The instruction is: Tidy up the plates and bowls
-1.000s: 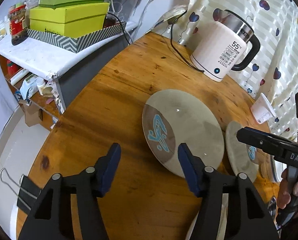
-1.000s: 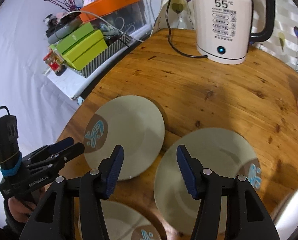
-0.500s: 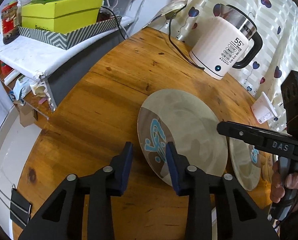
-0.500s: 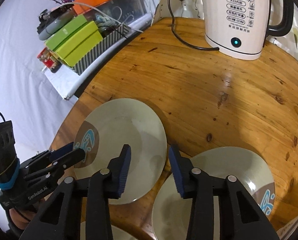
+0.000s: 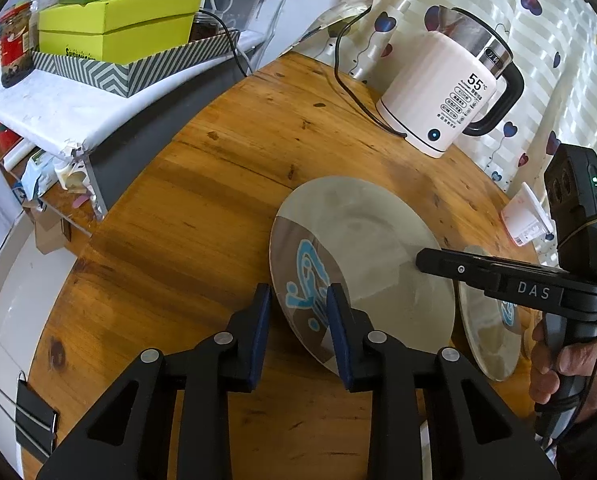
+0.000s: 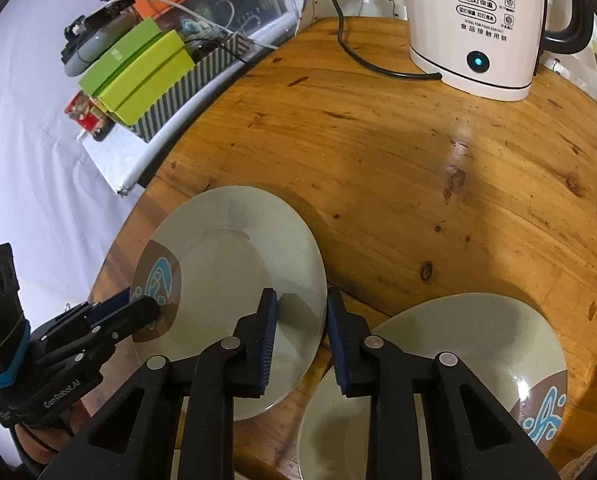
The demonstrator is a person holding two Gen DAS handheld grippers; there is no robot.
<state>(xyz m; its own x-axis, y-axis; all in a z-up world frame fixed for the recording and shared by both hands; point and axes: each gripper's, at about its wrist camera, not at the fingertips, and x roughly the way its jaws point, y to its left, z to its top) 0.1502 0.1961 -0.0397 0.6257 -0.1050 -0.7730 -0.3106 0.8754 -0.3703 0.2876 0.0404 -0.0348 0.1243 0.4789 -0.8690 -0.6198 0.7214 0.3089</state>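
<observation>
Narrowing both grippers since a second ago: my left gripper [image 5: 298, 304] now straddles the near plate [image 5: 362, 264] at its patterned rim, my right gripper [image 6: 300, 312] its opposite edge, jaws part-closed, not clamped. Plate lies flat on table [image 6: 418, 168]. Two-handed lift looks imminent.

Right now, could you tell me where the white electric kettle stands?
The white electric kettle stands at the far edge of the round wooden table, beside the heart-patterned curtain, beyond the grey plates.
</observation>
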